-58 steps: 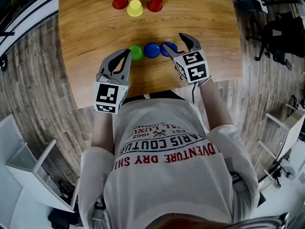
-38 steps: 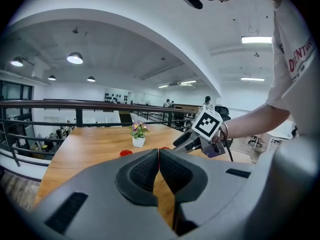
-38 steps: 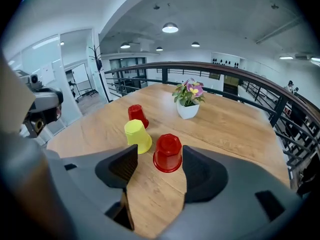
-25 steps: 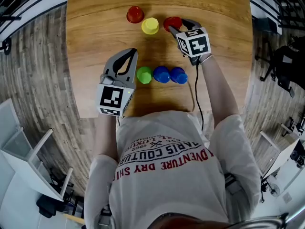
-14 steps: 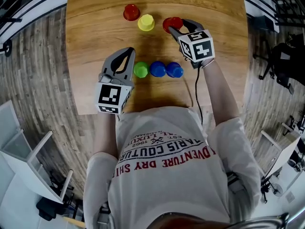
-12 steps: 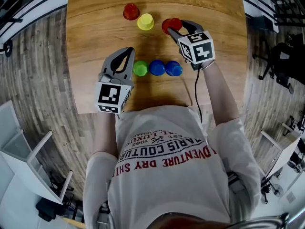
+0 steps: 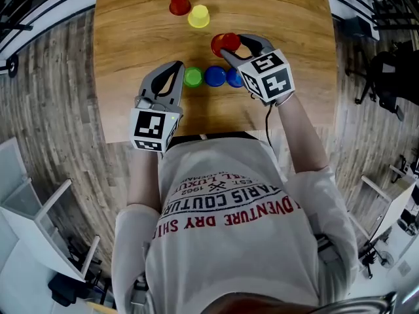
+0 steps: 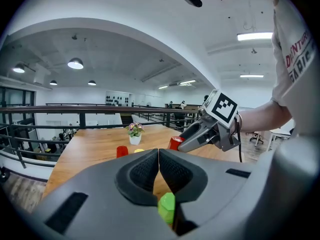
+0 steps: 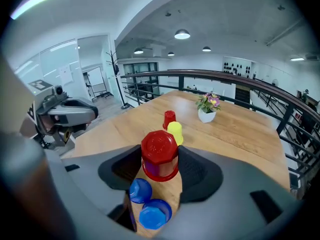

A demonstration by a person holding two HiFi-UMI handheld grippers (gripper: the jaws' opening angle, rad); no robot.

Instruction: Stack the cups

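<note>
My right gripper [image 7: 230,45] [image 9: 160,160] is shut on an upside-down red cup [image 7: 223,43] [image 9: 159,155] and holds it in the air above the near row. That row is a green cup [image 7: 192,77], a blue cup [image 7: 215,76] and a second blue cup [image 7: 234,78] that the gripper partly hides. Both blue cups [image 9: 140,190] [image 9: 155,213] show below the held cup in the right gripper view. Another red cup [image 7: 179,4] and a yellow cup [image 7: 198,16] stand at the far side. My left gripper [image 7: 173,69] [image 8: 158,156] is shut and empty, just left of the green cup [image 8: 166,207].
The cups stand upside down on a wooden table [image 7: 131,38]. A small potted plant [image 9: 207,109] sits at its far end. A railing runs past the table's edges, and the near edge is close to the person's body.
The right gripper has lifted the red cup from the far row and carried it nearer, over the blue cups. The left gripper has shifted a little forward beside the green cup.
</note>
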